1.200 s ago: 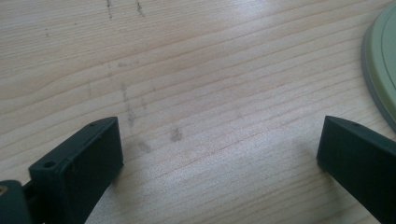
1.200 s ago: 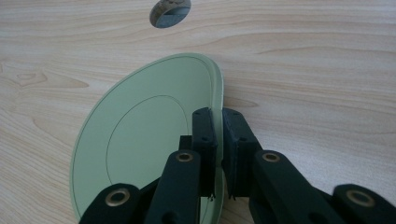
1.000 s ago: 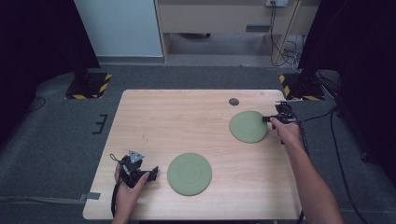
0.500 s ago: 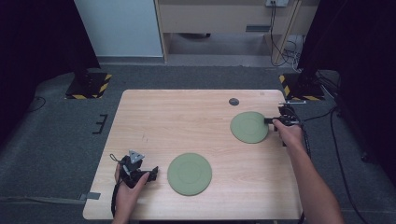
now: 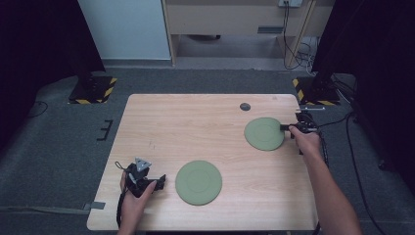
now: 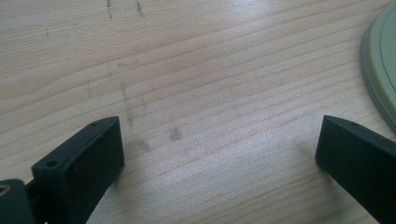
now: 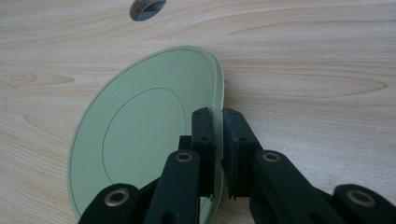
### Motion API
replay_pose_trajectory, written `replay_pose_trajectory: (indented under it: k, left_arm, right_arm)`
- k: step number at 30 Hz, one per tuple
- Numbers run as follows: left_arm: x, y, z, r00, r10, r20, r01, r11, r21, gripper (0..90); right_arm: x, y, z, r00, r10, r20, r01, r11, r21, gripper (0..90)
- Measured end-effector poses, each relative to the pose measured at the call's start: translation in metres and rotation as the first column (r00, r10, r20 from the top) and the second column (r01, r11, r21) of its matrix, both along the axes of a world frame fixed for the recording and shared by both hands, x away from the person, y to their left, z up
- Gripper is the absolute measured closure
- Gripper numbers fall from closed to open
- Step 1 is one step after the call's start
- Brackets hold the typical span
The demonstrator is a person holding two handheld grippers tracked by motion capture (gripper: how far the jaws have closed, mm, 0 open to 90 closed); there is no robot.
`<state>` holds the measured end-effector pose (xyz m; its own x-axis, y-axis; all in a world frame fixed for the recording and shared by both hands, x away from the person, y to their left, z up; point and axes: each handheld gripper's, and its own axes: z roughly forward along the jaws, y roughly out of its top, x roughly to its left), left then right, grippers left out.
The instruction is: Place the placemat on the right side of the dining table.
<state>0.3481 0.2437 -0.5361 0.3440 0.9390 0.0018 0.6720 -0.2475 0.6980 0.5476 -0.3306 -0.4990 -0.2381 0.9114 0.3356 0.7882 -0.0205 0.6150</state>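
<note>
Rim of far green plate [image 7: 140, 135] is clamped between closed fingers [image 7: 205, 135] of right gripper [image 5: 293, 127] at worktop [image 5: 195, 132] right edge; plate placement is barely changed from a second ago, so lift is judged just begun. Left gripper [image 5: 147, 180] is held open, idle beside near green plate [image 5: 198, 182].

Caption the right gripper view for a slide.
Right hand-held gripper pinches the rim of a green plate on the wooden table.
</note>
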Motion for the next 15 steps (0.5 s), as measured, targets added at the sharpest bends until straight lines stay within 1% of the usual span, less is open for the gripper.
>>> replay_pose_trajectory:
  k: [4, 11, 15]
  left_arm:
    - [0.0, 0.0, 0.0, 1.0, 0.001, 0.0, -0.001, 1.0, 0.0, 0.4]
    - [0.0, -0.001, 0.0, 1.0, 0.003, 0.001, -0.003, 1.0, -0.002, 0.4]
    - [0.001, -0.004, 0.0, 1.0, -0.001, 0.0, 0.001, 1.0, -0.001, 0.0]
  right_arm:
    - [0.0, -0.003, 0.001, 1.0, -0.004, 0.002, 0.004, 1.0, -0.005, 84.2]
    - [-0.001, -0.009, -0.001, 0.9999, -0.015, -0.007, 0.014, 0.9998, -0.014, 83.7]
    - [-0.002, -0.012, 0.0, 0.9998, -0.019, -0.009, 0.018, 0.9997, -0.018, 83.7]
